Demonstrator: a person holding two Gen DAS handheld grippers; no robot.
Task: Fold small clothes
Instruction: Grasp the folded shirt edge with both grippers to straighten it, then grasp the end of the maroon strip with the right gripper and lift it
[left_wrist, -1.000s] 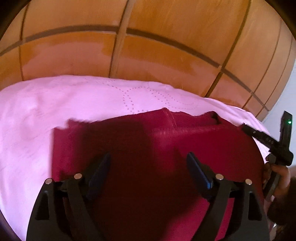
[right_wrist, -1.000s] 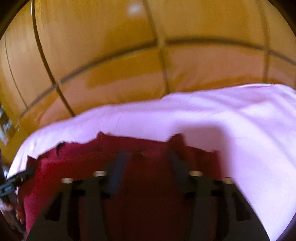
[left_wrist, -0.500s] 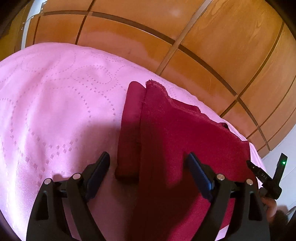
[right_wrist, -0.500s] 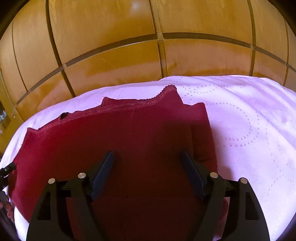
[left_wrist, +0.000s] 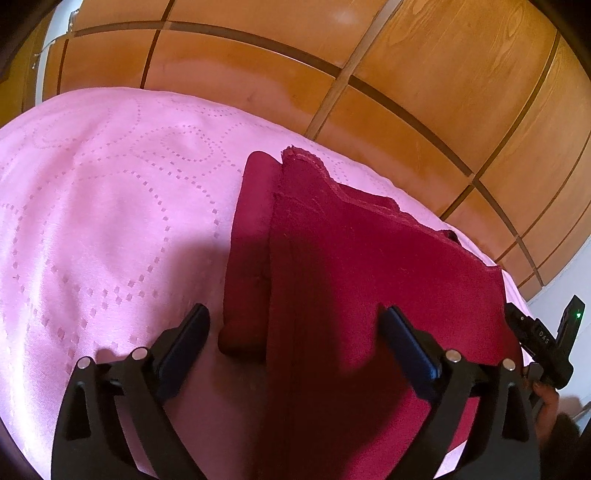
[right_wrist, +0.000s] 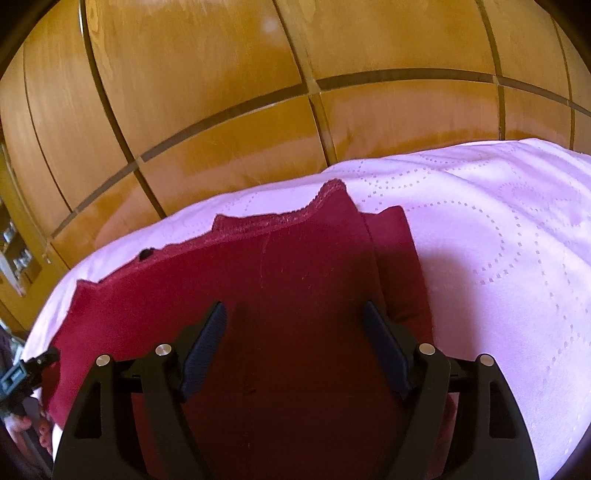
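Glossy wood panels (left_wrist: 424, 74), quilted pink bedspread (left_wrist: 110, 203), folded maroon garment (left_wrist: 351, 258)

Pretty plain backdrop: a pink bedspread (left_wrist: 110, 221) with dotted swirl stitching covers the whole surface, a bit rumpled. Right behind it there's glossy orange-brown wood paneling (right_wrist: 221, 92) split by darker strips into rectangles. A sliver of white wall (left_wrist: 565, 273) peeks in at the far edge.

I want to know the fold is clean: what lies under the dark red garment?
The pink quilted bedspread lies under the dark red garment. A lower red layer sticks out along one side; anything else beneath is covered.
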